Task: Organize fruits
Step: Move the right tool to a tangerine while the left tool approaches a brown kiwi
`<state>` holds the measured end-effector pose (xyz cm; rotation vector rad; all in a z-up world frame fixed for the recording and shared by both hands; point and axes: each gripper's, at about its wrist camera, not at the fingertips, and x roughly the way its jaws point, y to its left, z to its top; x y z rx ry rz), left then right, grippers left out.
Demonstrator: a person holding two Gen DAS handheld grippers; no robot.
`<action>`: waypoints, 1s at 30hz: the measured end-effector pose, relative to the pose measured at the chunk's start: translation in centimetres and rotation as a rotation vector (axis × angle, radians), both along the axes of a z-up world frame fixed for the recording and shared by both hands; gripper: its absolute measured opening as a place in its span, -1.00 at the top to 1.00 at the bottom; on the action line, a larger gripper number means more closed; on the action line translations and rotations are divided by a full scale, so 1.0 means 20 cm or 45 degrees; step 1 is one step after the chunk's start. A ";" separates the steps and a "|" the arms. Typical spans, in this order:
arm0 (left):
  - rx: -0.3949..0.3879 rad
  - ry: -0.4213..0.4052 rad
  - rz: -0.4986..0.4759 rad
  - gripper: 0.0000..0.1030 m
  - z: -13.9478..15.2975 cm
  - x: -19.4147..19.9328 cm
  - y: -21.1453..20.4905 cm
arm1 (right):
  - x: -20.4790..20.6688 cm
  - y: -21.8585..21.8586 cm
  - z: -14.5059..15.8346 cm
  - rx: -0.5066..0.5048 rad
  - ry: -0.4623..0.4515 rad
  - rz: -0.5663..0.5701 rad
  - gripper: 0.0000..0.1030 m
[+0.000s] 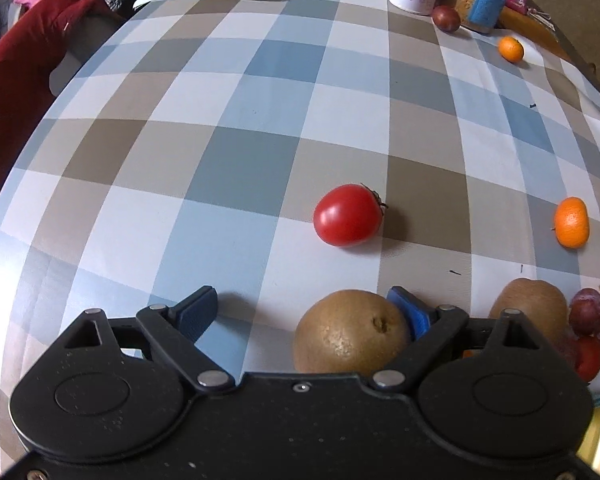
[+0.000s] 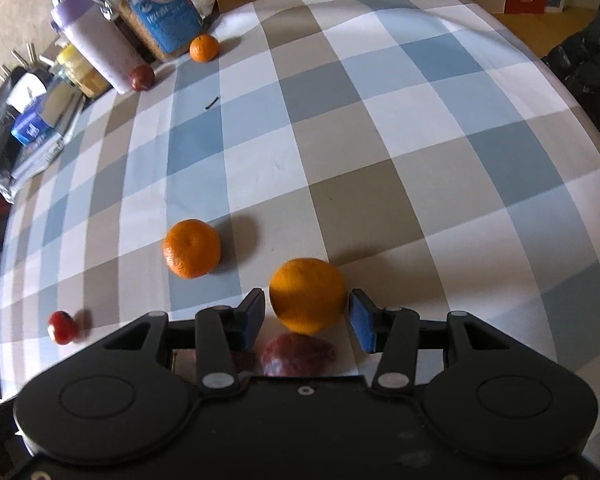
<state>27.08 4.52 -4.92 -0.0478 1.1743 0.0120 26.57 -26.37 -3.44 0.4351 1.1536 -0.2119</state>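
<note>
- Two grippers are working over a checked tabletop [image 1: 228, 128] scattered with fruit; the tomato [image 1: 347, 215] is serving as landmark.
- Left gripper [image 1: 312, 312]: fingers are standing spread wide, clasping nothing. A kiwi [image 1: 350, 332] is lying just this side of the tomato, touching the right finger's blue pad only.
- Second kiwi [image 1: 530, 304] is sitting to the right of the first, beside a cluster of plums [image 1: 588, 310].
- Right gripper [image 2: 306, 312]: fingers are parted on either side of a mandarin [image 2: 307, 294], small gaps showing, so not yet gripping.
- Another mandarin [image 2: 191, 247] is resting between that one and the tomato [image 2: 62, 327].
- A farther mandarin [image 2: 204, 48] and a dark plum [image 2: 141, 77] are sitting well beyond the tomato, against the jars.
- Handling, as judged: kiwi light, fuzzy, yielding under pressure; grip across its widest middle, gently. Mandarin soft-skinned and prone to rolling; take it at the equator.
- Obscured: a reddish fruit [image 2: 298, 354] is lying half hidden under the right gripper body; fruits at the left view's right edge are being cut off and are hard to identify.
</note>
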 end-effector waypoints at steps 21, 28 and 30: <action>0.034 -0.008 -0.044 -1.00 -0.03 0.02 -0.01 | 0.12 0.16 -0.05 -0.176 0.105 0.159 -0.36; 0.035 -0.009 -0.047 -0.99 -0.03 0.02 -0.01 | 0.12 0.19 -0.06 -0.203 0.091 0.165 -0.40; 0.031 0.000 -0.049 -0.99 -0.03 0.02 -0.01 | 0.11 0.19 -0.06 -0.201 0.079 0.151 -0.40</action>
